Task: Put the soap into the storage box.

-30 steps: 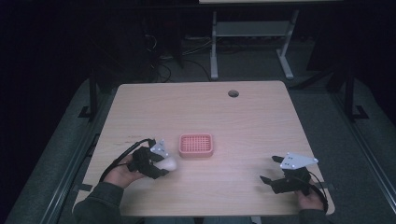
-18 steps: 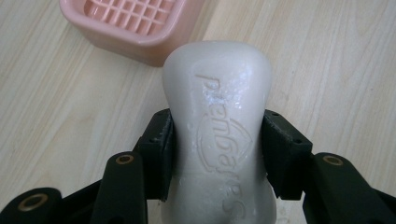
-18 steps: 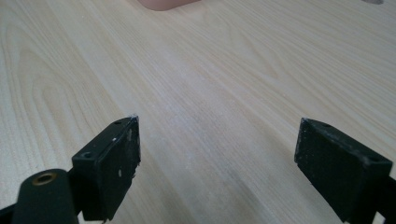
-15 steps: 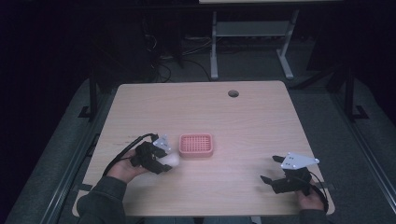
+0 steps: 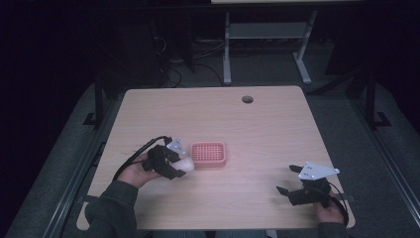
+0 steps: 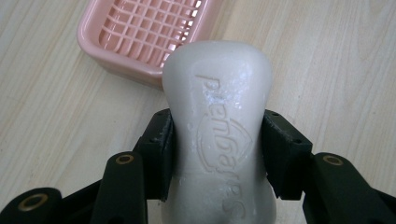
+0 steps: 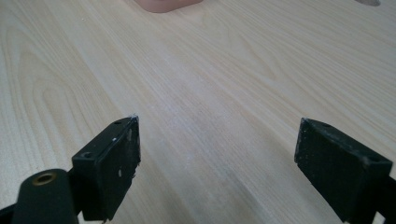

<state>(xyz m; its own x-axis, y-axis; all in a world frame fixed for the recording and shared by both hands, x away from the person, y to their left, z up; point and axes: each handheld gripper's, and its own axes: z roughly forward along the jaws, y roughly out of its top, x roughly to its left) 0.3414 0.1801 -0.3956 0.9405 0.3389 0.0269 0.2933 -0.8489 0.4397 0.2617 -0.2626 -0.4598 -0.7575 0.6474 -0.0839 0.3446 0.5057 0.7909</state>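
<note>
High view: table (image 5: 257, 124) | pink soap dish (image 5: 208, 153) as landmark, near table centre | right gripper (image 5: 291, 179) well right of dish, jaws spread, idle | left gripper (image 5: 180, 166) just left of dish, pinching white soap bar (image 6: 219, 116) | advice: lift over rim, centre on grid, lower flat, then release.

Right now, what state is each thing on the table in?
Soap: clamped between the jaws of the left hand-held gripper, beside the dish, not in it.
Dish: upright on the table, empty.
Left hand-held gripper: shut on the soap.
Right hand-held gripper: open, nothing between its jaws, near the table's front right corner.
Table: bare wood, with a round hole near the far edge.
</note>
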